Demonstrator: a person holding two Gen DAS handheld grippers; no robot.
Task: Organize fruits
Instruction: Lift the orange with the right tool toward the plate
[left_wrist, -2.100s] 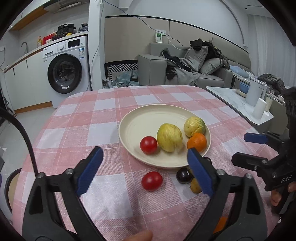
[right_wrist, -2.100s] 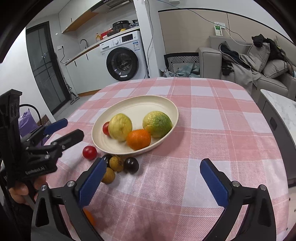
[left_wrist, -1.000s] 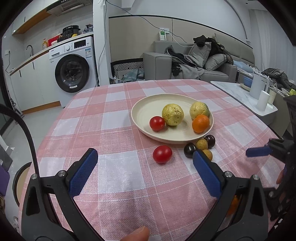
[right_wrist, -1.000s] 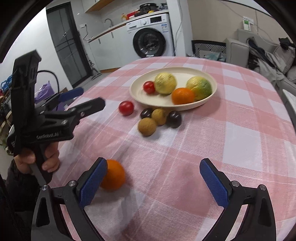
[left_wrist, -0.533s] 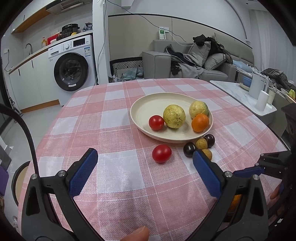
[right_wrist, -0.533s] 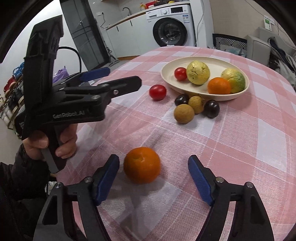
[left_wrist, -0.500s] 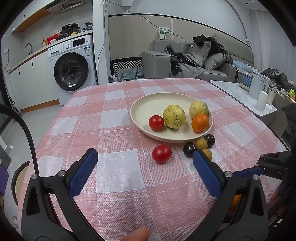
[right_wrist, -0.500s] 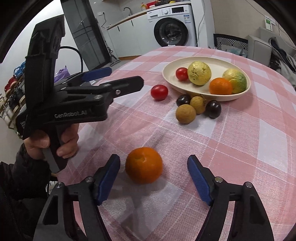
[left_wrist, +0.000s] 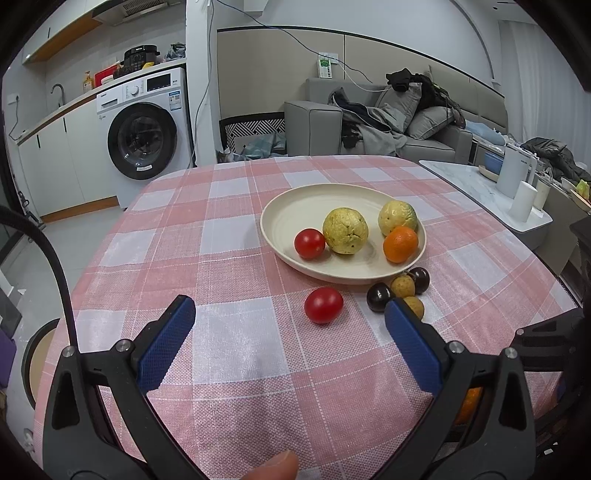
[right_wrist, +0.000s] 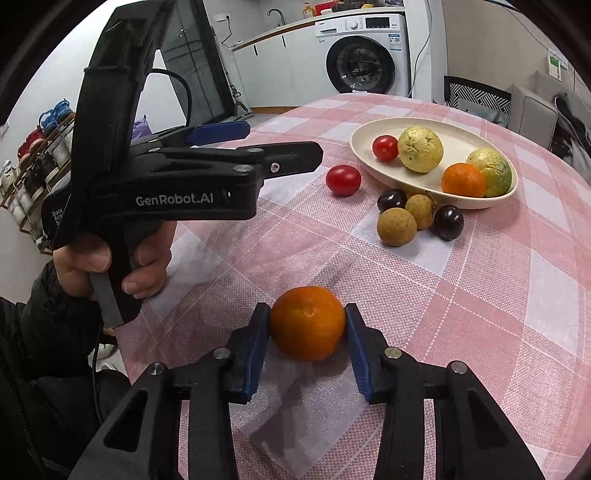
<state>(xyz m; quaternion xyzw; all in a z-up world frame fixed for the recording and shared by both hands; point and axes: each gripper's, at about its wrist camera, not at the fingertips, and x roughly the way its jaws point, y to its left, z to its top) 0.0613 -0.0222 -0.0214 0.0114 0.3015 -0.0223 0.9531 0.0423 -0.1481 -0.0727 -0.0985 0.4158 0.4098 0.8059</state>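
Note:
In the right wrist view, a loose orange (right_wrist: 308, 323) sits on the checked tablecloth near the table's front edge. My right gripper (right_wrist: 307, 321) is closing, and both blue pads touch the orange's sides. The cream plate (right_wrist: 456, 134) holds a red tomato (right_wrist: 385, 147), two yellow-green fruits and another orange (right_wrist: 463, 180). My left gripper (left_wrist: 288, 309) stands open over bare cloth, just short of a second red tomato (left_wrist: 323, 305). The plate (left_wrist: 284, 214) lies beyond it.
Two dark plums and two tan longans (right_wrist: 396, 226) cluster on the cloth at the plate's near rim. A hand (right_wrist: 110, 258) holds the left gripper (right_wrist: 280, 144) beside the held orange. A washing machine, a sofa and a side table stand beyond the table.
My right gripper moved in around the loose orange and its jaws narrowed from wide open until the pads met the fruit. My left gripper kept still and open.

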